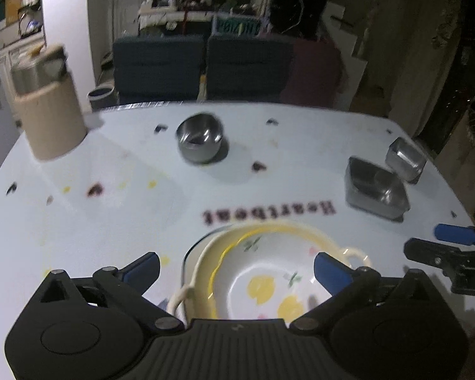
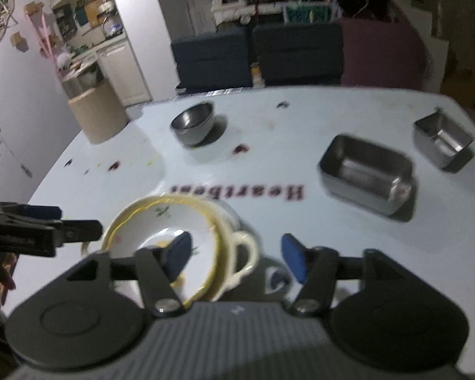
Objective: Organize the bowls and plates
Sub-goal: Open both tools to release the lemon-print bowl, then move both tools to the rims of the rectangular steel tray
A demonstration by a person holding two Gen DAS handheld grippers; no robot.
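Stage of task, judged from the layout: partly done. One nested stack already formed at the near edge of the white table [image 1: 79, 221]: flowered bowl [image 1: 269, 272] seated inside a cream handled dish [image 1: 202, 259], with a darker-rimmed plate just showing beneath; exact count of pieces in the stack not readable through the blur. Still loose and unstacked, hence presumably left to do: round steel bowl [image 1: 200, 141], large rectangular steel tin [image 1: 375, 186], small rectangular steel tin [image 1: 405, 158].

Left gripper [image 1: 237, 267]: released, jaws spread wide, nothing pressed between the pads. Stack directly below and between the two blue fingertips [image 1: 331, 270], bowl rim spanning most of the gap but apparently clear of both pads. Round steel bowl well ahead and slightly left of centre; both tins ahead and to the right, the small one just beyond the large one and apparently touching its far corner. Beige canister [image 1: 52, 120] far ahead at the left edge.

Right gripper [image 2: 236, 258]: likewise released, empty. Flowered bowl [image 2: 161, 231] below and to the left, under the left fingertip [image 2: 179, 253]; cream handle [image 2: 245, 253] lying within the gap, untouched as far as visible. Large tin [image 2: 365, 174] ahead and right, nearest loose item; small tin [image 2: 443, 139] farther right; round bowl [image 2: 193, 123] ahead and left. Left gripper [image 2: 25, 231] visible beside the stack at the far left.
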